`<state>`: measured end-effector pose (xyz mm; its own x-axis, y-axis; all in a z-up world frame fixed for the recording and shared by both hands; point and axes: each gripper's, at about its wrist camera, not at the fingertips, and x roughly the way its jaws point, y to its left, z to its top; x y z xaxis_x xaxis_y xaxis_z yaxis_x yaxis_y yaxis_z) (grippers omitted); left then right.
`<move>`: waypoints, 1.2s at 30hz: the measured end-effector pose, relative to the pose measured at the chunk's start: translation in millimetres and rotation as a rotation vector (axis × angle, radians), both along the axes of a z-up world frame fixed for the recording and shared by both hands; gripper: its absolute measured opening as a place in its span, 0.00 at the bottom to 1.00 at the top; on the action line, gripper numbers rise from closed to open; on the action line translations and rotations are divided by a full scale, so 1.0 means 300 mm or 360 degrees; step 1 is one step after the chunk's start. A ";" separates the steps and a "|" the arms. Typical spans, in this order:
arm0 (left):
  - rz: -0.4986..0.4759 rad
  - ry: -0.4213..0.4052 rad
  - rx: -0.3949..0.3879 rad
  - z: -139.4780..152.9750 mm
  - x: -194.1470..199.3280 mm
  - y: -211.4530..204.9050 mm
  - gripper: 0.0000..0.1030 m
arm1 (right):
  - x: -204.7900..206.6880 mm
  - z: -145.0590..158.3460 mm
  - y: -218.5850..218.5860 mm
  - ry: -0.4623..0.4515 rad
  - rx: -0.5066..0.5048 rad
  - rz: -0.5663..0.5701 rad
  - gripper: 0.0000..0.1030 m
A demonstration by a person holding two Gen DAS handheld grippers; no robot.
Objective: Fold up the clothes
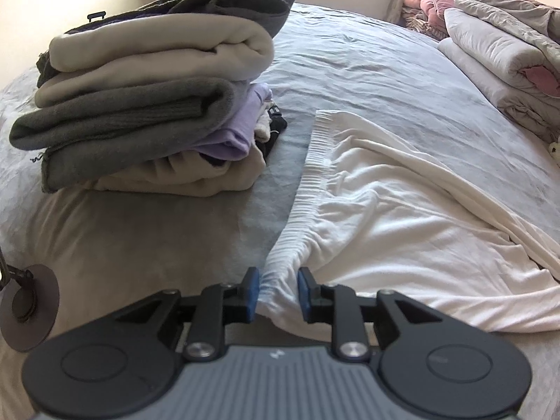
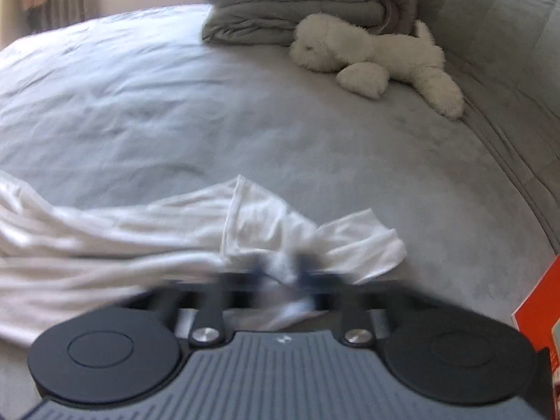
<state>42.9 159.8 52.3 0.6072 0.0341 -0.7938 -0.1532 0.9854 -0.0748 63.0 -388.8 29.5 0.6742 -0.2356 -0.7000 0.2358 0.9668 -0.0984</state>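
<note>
White trousers [image 1: 402,217] with a ribbed elastic waistband lie spread across the grey bed sheet [image 1: 350,70]. My left gripper [image 1: 278,292] is shut on the near end of that waistband, with bunched cloth pinched between its blue pads. In the right wrist view the other end of the white trousers [image 2: 140,231] lies crumpled on the sheet. My right gripper [image 2: 283,269] is blurred; its fingers stand close together with a fold of the white cloth between them. A stack of folded clothes [image 1: 140,105] in grey, beige and lilac sits left of the trousers.
Folded duvets [image 1: 497,59] are piled at the far right of the bed, also seen as a grey bundle [image 2: 297,7]. A white plush toy [image 2: 378,59] lies beside it. An orange box [image 2: 539,301] stands at the right edge. A round brown disc [image 1: 31,308] hangs at lower left.
</note>
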 end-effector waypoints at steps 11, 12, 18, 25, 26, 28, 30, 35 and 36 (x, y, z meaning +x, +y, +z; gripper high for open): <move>-0.0008 0.0002 0.0025 -0.002 0.002 -0.017 0.23 | -0.045 0.182 -0.054 -0.0588 0.0074 -0.0331 0.03; -0.0010 0.0003 0.0028 -0.004 0.002 -0.019 0.23 | -0.035 0.175 -0.079 -0.0571 0.0107 -0.0375 0.03; 0.0005 0.0013 0.0028 -0.007 0.011 -0.024 0.23 | 0.053 0.047 -0.094 -0.0102 0.0289 -0.0246 0.15; 0.0003 0.0019 0.0033 -0.011 0.018 -0.033 0.23 | 0.092 -0.010 0.025 0.0100 0.0185 -0.0028 0.72; 0.0000 0.0019 0.0033 -0.011 0.018 -0.033 0.23 | 0.097 -0.016 0.032 0.0103 0.0147 -0.0041 0.61; -0.0007 0.0019 0.0028 -0.009 0.016 -0.033 0.23 | 0.105 -0.027 0.044 0.0109 0.0073 -0.0066 0.04; -0.0012 0.0017 0.0016 -0.006 0.011 -0.032 0.23 | 0.080 0.019 0.035 -0.0008 0.0087 -0.0110 0.03; 0.0002 0.0021 -0.0006 -0.003 0.009 -0.022 0.23 | 0.001 0.137 -0.005 -0.0283 0.0068 -0.0259 0.00; 0.0005 0.0021 -0.0009 -0.002 0.009 -0.021 0.23 | -0.012 0.147 -0.020 -0.0312 0.0066 -0.0304 0.00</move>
